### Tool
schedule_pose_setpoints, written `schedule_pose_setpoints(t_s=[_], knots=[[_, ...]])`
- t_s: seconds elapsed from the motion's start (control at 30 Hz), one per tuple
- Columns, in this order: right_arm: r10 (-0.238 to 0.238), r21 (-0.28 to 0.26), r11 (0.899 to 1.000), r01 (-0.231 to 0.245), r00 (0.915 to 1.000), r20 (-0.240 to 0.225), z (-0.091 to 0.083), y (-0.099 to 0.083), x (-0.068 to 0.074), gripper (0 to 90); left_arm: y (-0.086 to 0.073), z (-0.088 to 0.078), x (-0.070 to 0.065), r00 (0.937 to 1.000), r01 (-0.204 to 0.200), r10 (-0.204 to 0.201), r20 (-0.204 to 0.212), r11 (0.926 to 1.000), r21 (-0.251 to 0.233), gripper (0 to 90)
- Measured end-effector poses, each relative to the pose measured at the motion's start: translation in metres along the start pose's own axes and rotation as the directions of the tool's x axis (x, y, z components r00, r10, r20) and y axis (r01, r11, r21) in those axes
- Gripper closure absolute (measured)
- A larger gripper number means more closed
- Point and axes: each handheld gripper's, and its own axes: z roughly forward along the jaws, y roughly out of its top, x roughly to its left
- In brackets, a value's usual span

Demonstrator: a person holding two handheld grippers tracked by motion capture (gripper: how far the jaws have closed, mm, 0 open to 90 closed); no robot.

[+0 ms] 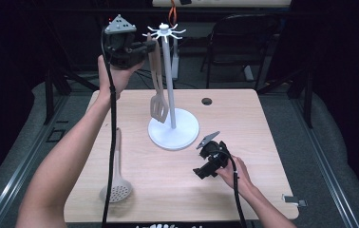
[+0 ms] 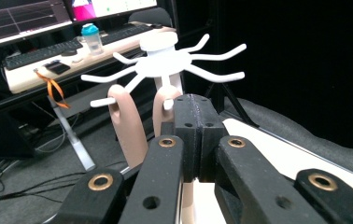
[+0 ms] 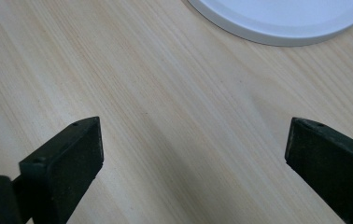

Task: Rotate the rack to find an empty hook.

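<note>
Upright, spatula (image 1: 157, 90) handle-up, blade down, beside rack pole (image 1: 169, 80).

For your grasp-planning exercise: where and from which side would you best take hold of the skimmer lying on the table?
Grip the skimmer mid-handle, coming from above, jaws across the handle. It lies flat near the table's left edge; the handle is slim and straight, while the round perforated head looks too wide and flat.
</note>
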Motion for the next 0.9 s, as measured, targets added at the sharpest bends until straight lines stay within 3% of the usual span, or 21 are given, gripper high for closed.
schedule_pose_setpoints(t_s=[0.27,0.37,0.4,0.53,0.7,0.9], knots=[[-0.021,0.023,0.999,0.021,0.9998,0.003,-0.002,0.001,-0.001,4.1,0.001,0.003,0.007,0.9995,0.011,-0.010,-0.031,0.9999,0.011,89.9],[-0.020,0.023,1.000,0.020,0.9998,0.002,-0.001,0.001,-0.001,4.1,0.001,0.004,0.010,0.9990,0.018,-0.018,-0.041,0.9997,0.013,89.8],[0.000,0.000,1.000,0.000,1.0000,-0.001,0.000,0.000,0.000,4.2,0.001,0.004,0.011,0.9988,0.021,-0.020,-0.045,0.9997,0.015,89.8],[-0.021,0.026,0.999,0.021,0.9998,0.001,-0.001,0.001,-0.001,4.2,0.001,0.005,0.016,0.9980,0.025,-0.023,-0.059,0.9995,0.020,89.8],[0.001,0.001,1.000,-0.001,1.0000,-0.001,0.001,0.000,0.000,4.1,0.001,0.007,0.019,0.9970,0.035,-0.033,-0.070,0.9992,0.019,89.8],[-0.007,0.011,1.000,0.007,1.0000,0.002,0.000,0.000,0.000,4.2,0.001,0.007,0.021,0.9961,0.044,-0.043,-0.078,0.9989,0.015,89.9]])
